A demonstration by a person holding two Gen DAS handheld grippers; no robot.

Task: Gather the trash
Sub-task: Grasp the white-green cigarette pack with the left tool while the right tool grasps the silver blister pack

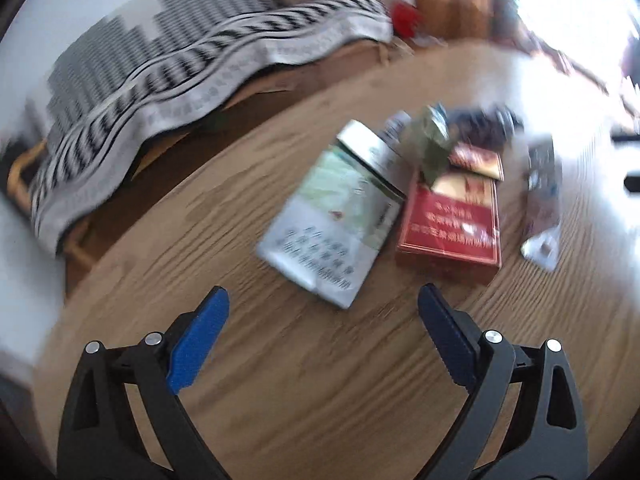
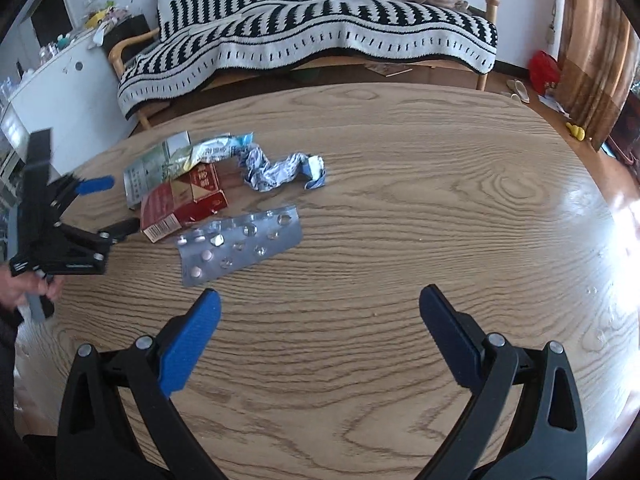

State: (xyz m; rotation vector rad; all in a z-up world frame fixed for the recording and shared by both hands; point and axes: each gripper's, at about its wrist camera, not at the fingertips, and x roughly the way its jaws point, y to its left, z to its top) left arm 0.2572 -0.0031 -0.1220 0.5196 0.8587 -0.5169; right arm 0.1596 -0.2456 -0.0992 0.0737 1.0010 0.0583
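Trash lies on a round wooden table [image 2: 400, 208]. A red cigarette box [image 2: 180, 204] [image 1: 452, 224] lies beside a grey-green flattened pack [image 2: 154, 170] [image 1: 340, 216]. A silver pill blister sheet [image 2: 240, 242] [image 1: 542, 200] lies in front of them. A crumpled blue-white wrapper [image 2: 280, 170] and a pale wrapper [image 2: 212, 152] lie behind. My left gripper [image 1: 322, 304] is open and empty, just short of the grey-green pack; it also shows in the right wrist view [image 2: 120, 204] at the table's left edge. My right gripper [image 2: 318, 300] is open and empty, just right of the blister sheet's near end.
A sofa with a black-and-white striped blanket [image 2: 320, 36] stands behind the table. A white cabinet [image 2: 60, 92] is at the left. A red bag [image 2: 544, 70] and a wooden cabinet [image 2: 596, 40] are at the right. The left wrist view is motion-blurred.
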